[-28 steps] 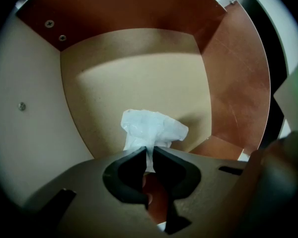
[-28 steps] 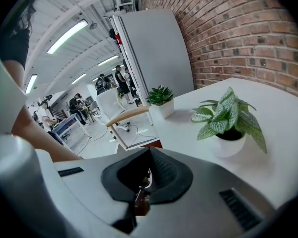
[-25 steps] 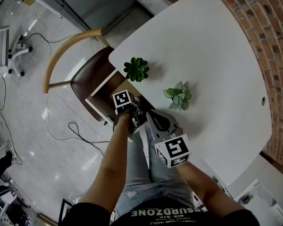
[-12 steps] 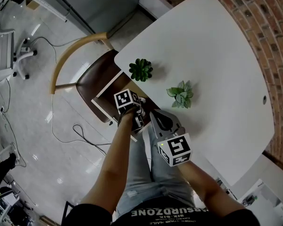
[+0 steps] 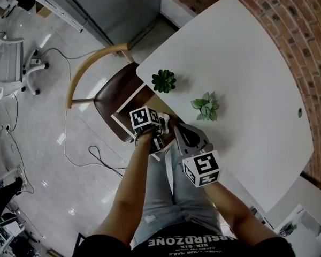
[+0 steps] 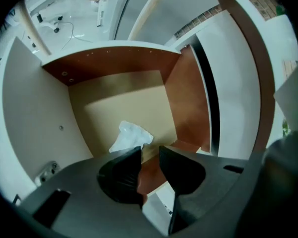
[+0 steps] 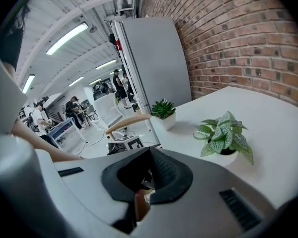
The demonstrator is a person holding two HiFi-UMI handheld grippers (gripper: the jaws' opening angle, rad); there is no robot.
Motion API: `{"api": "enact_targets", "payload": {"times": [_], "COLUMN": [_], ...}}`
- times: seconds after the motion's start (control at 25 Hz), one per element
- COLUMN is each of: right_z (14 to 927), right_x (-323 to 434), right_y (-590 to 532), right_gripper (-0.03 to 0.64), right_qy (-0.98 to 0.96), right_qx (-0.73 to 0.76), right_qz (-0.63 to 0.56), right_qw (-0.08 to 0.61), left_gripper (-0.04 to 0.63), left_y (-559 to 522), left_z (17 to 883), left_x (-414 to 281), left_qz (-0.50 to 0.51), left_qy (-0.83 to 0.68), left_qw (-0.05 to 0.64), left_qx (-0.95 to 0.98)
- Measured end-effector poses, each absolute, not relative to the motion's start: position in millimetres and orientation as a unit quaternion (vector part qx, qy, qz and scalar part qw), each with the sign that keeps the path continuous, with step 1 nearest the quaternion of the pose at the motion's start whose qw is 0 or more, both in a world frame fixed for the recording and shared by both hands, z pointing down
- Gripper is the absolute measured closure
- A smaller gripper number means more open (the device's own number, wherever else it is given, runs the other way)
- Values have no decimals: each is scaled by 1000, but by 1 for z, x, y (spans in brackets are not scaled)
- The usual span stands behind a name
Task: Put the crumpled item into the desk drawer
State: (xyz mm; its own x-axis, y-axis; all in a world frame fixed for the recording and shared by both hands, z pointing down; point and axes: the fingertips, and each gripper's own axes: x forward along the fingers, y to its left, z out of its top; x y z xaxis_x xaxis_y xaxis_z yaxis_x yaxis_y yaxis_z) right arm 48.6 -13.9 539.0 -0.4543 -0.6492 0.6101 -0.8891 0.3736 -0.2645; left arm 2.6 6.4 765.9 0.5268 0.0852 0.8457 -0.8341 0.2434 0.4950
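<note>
White crumpled paper wad (image 6: 130, 135) in the brown wooden drawer (image 6: 116, 95) looks featherlight and soft; any raised fold would do for a pinch. The left gripper (image 6: 149, 150) has just been opening its jaws, with nothing between them. The right gripper (image 7: 149, 151) has its jaws together, empty.

White curved desk (image 5: 246, 63) below me, brick wall alongside. Two potted plants on top, apart: dark succulent (image 5: 163, 81) near desk edge, pale leafy plant (image 5: 205, 106) further in. Open drawer (image 6: 119, 90) before me: tan bottom panel, reddish-brown walls. White crumpled item (image 6: 130, 136) lies on bottom panel. Pale floor (image 5: 43, 165) carries brown-seated chair (image 5: 108, 101) and loose cable (image 5: 65, 141).
</note>
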Motion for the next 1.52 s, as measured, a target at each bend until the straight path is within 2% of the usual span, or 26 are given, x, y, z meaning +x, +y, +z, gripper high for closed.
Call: {"api": "enact_targets", "payload": {"times": [0.28,0.48,0.64,1.52], "right_z": [532,529,526,481], "right_x": [46,45,42,32], "right_y": [-11,-6,0,45], "right_gripper": [618,618,618,619], "right_qy": [-802,-802,-803,-813], "right_qx": [483,484,483,466], "right_qz": [288,291,292,286], "right_qw": [198,194,194,199], "left_gripper": [506,565,581,586], "left_y": [5,7,9,40], "left_z": [731,702,681,554], "left_x": [-9,-15,-17,-13], "left_qz": [310,302,295,239], "left_qy": [-381,-394,-406,-410], "left_qw": [664,628,592,448], "left_qx": [564,599,631,758]}}
